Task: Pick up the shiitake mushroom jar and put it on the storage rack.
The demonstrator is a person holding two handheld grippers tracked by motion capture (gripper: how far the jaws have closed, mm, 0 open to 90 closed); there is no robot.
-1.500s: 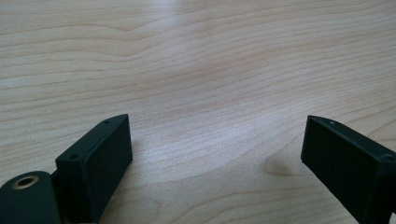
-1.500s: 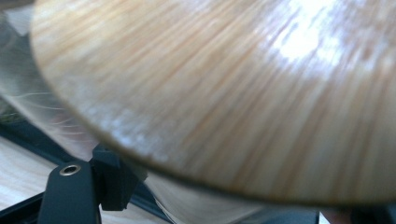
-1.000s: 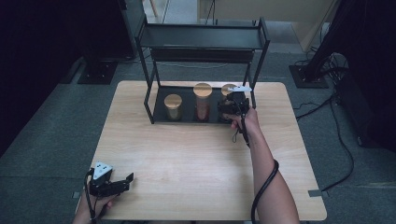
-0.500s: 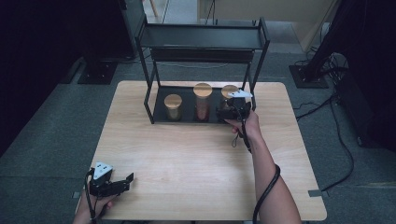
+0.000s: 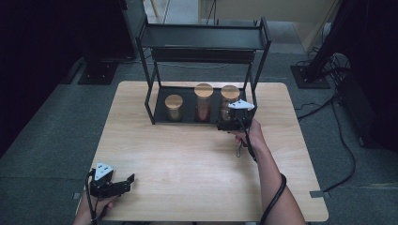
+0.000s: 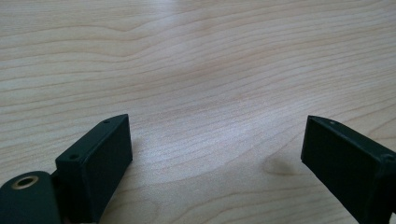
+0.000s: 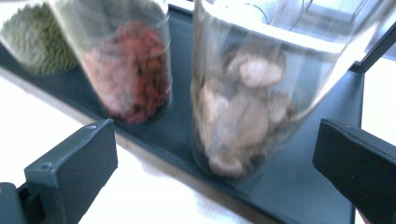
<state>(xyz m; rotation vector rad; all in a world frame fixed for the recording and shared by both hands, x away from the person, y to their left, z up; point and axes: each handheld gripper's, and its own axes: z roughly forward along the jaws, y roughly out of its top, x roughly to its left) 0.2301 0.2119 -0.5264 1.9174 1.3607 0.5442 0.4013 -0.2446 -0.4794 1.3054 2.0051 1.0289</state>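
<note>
Right now the right claw (image 5: 228,125) sits at the front edge of the black rack's (image 5: 256,47) lower tray (image 5: 187,101), near the far right part of the bench (image 5: 197,159), with the person's right hand (image 5: 251,136) behind it. Its jaws have just been opening and now stand spread wide, with nothing pressed between the pads. In the right gripper view the jar of pale dried slices (image 7: 247,98) stands straight ahead between the two open jaws but a little beyond them, not touched by either; it rests upright on the tray, at the right end of the row. Just beside it, to its left in that view, is the jar of red dried berries (image 7: 133,70), and farther left again the jar of green beans (image 7: 35,39), of which just a part is visible. From the high view all three jars carry wooden lids and stand in a line on the tray, the shortest one at the left end and well apart from the middle jar, the other two close together. Over at the near left corner of the bench the left claw (image 5: 127,180) lies low on the wood in the person's left hand (image 5: 94,206), its jaws spread apart with bare bench between them, as the left gripper view shows.
</note>
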